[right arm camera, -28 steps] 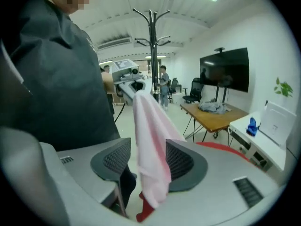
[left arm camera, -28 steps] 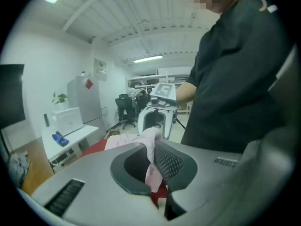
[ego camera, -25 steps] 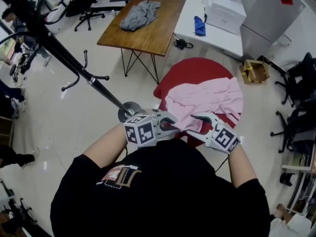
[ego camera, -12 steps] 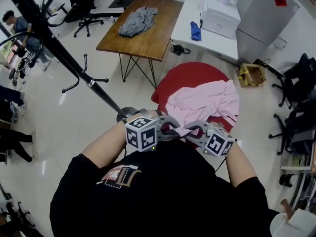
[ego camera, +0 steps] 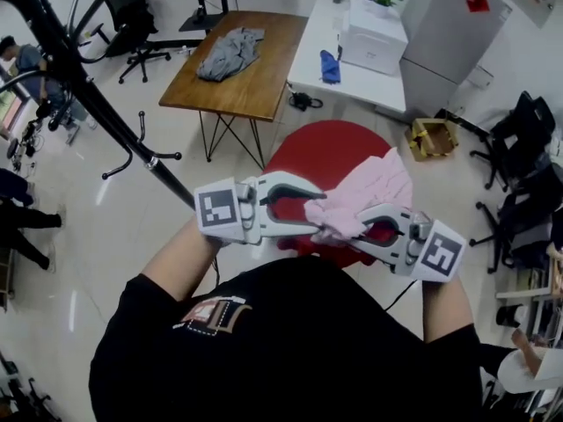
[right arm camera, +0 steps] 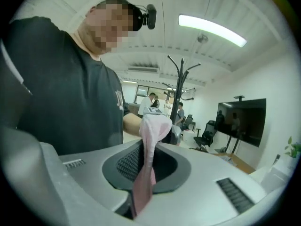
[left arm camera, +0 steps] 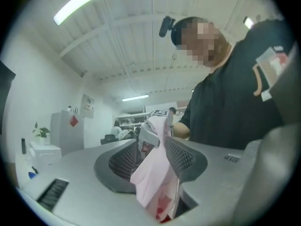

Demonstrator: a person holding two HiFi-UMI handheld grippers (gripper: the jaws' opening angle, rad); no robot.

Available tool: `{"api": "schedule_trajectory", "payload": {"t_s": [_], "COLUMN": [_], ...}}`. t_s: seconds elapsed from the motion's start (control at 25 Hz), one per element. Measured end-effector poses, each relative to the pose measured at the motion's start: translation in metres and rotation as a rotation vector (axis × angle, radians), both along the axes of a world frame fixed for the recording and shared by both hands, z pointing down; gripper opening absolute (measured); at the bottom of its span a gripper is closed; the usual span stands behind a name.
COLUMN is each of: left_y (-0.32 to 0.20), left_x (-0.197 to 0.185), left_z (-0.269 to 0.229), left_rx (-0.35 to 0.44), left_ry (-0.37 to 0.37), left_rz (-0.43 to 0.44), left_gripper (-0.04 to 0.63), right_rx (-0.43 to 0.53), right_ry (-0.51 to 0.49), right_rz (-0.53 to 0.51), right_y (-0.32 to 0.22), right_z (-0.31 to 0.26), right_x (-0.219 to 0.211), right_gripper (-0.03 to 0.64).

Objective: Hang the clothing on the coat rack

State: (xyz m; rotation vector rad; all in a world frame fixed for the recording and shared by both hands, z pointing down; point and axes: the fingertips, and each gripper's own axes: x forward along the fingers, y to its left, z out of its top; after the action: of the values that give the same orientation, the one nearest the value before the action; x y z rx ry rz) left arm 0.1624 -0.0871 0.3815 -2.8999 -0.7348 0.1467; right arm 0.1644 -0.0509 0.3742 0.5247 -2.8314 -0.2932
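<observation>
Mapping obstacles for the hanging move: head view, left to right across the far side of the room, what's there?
coat rack → wooden table with a grey garment on it → white desk → grey cabinet → black office chairs at the right edge

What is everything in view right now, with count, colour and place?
pink garment: one, pink, hanging from the right gripper, over the pad
round pad: one, red, on the floor, centre
coat rack: one, black, left
table: one, brown wood, top centre
grey garment: one, grey, on the table
desk: one, white, right of the table
blue cloth: one, blue, on the desk
box: one, white, on the desk
cabinet: one, grey, top right
office chairs: several, black, top left and right edge
left gripper: one, grey, jaws just opened, pink garment loose between them
right gripper: one, grey, jaws just closed on the pink garment
</observation>
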Motion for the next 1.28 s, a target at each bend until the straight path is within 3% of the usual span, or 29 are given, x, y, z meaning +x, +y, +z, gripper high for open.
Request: {"api": "schedule_trajectory", "payload": {"t_s": [0.2,0.32,0.48,0.68,0.84,0.92,1.08,1.2,1.28], "left_y": [0.017,0.033,0.023,0.003,-0.012,-0.010,0.026,0.037,0.032], "left_x": [-0.002,-0.005,-0.014,-0.069,-0.106,-0.105,-0.115,-0.138,-0.145], "left_z": [-0.039,-0.072,-0.129,-0.210,-0.249,-0.250,-0.228,-0.212,-0.204], "left_rx": [0.045,0.022,-0.008,-0.017,-0.136,-0.125,0.064,0.072,0.072], "left_ry": [0.064,0.170,0.310,0.501,0.584,0.558,0.434,0.378,0.353], "left_rz": [0.088,0.105,0.010,-0.062,-0.133,-0.135,-0.077,-0.123,-0.190], "left_gripper": [0.196,0.196,0.195,0.195,0.195,0.195,0.195,0.194,0.140], "right_rx": [0.120,0.182,0.241,0.332,0.344,0.330,0.280,0.250,0.233], "right_ry": [-0.032,-0.085,-0.215,-0.335,-0.364,-0.365,-0.362,-0.367,-0.375], "right_rz": [-0.023,-0.078,-0.193,-0.350,-0.505,-0.560,-0.598,-0.609,-0.614], "right_y": [0.006,0.010,0.022,0.038,0.052,0.049,0.027,0.019,0.015], "right_z": [-0.080,-0.120,-0.176,-0.254,-0.273,-0.270,-0.260,-0.252,-0.248], "right_x": [0.006,0.000,-0.007,-0.034,-0.056,-0.064,-0.087,-0.110,-0.122], "right_gripper": [0.026,0.026,0.026,0.026,0.026,0.027,0.027,0.027,0.026]}}
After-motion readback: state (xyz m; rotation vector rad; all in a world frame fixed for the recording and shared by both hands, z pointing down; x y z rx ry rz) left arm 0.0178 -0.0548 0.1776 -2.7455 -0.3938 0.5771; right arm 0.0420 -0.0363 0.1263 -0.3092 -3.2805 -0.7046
